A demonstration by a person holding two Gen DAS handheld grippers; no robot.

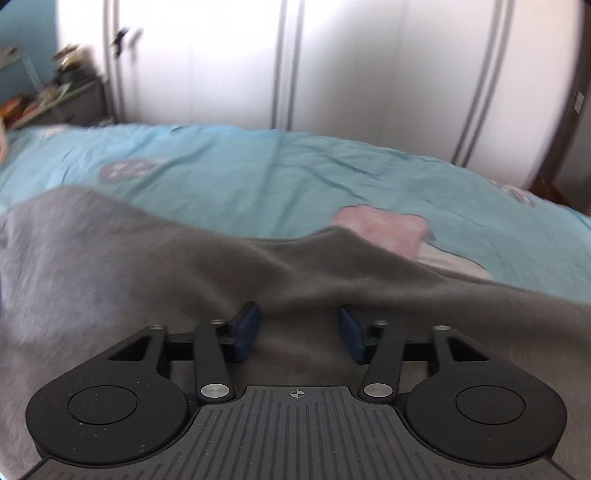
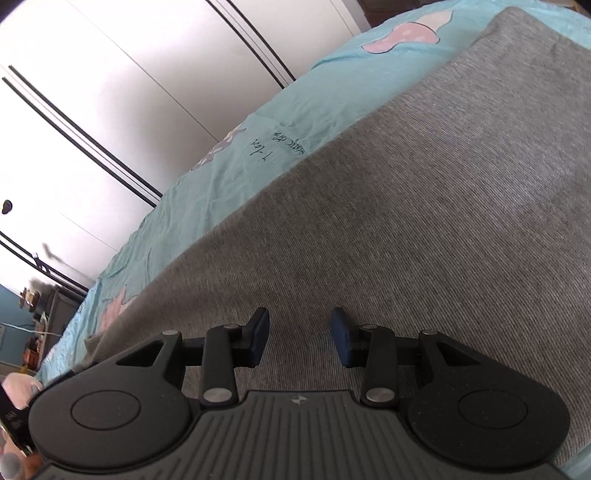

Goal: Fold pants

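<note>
A bed fills the near part of the room, covered by a light blue bedspread (image 1: 258, 173) printed with pink and white shapes and a line of dark handwriting. Beyond it on the far side stands a tall white wardrobe (image 1: 369, 62), its doors (image 2: 92, 92) edged with dark double lines and washed out by bright light. At far left a grey cluttered shelf (image 1: 62, 99) sits against a blue wall (image 1: 26, 22).

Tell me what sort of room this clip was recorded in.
Most likely a bedroom. Grey pants lie spread on a bed with a turquoise printed cover, white wardrobe doors stand behind it, and a cluttered dark side unit sits at the far corner.
</note>
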